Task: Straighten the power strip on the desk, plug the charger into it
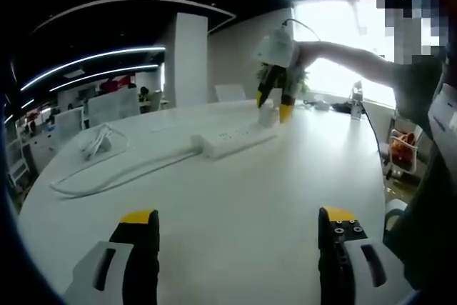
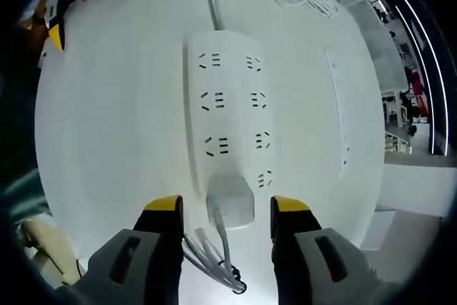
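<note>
Right tool (image 2: 223,208) astride charger (image 2: 231,198), prongs hidden against power strip (image 2: 228,112)

charger (image 2: 230,199) hiding power strip's (image 2: 227,108) near end, charger cable (image 2: 214,256) cut by bottom edge

This is an open-plan office. In the left gripper view a broad white desk (image 1: 235,198) fills the lower frame, and beyond it at left stand rows of white chairs (image 1: 114,105) and workstations under long curved ceiling light strips (image 1: 93,58). A square white pillar (image 1: 191,58) rises at upper centre, with a bright window (image 1: 335,41) at upper right. A white power strip (image 1: 232,137) lies on the desk.
</note>
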